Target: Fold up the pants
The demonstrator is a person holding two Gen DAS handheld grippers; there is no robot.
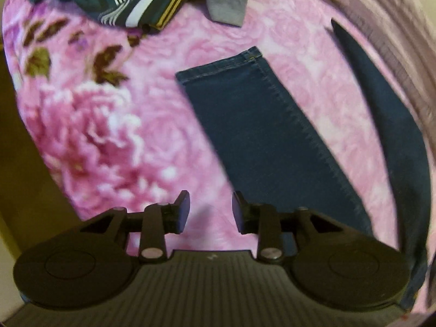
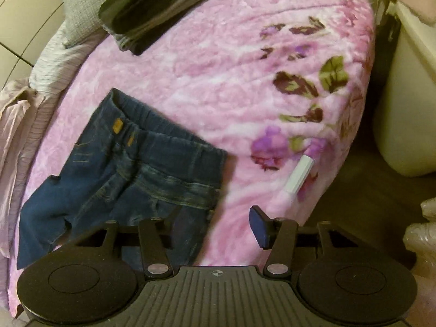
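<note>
- No words, brand names or numbers can be read in either view.
- The tan patch (image 2: 117, 126) on the waistband of the jeans (image 2: 130, 169) is too blurred to read.
- The right gripper's body carries a small crosshair mark (image 2: 217, 273).

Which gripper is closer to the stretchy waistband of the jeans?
Right. The right gripper hangs open just beside the waistband. The left gripper, also open, is near a pant leg's hem; no waistband shows in its view.

Pink floral blanket (image 2: 218, 62); folded clothes (image 2: 155, 8); white marker (image 2: 298, 174)
</note>
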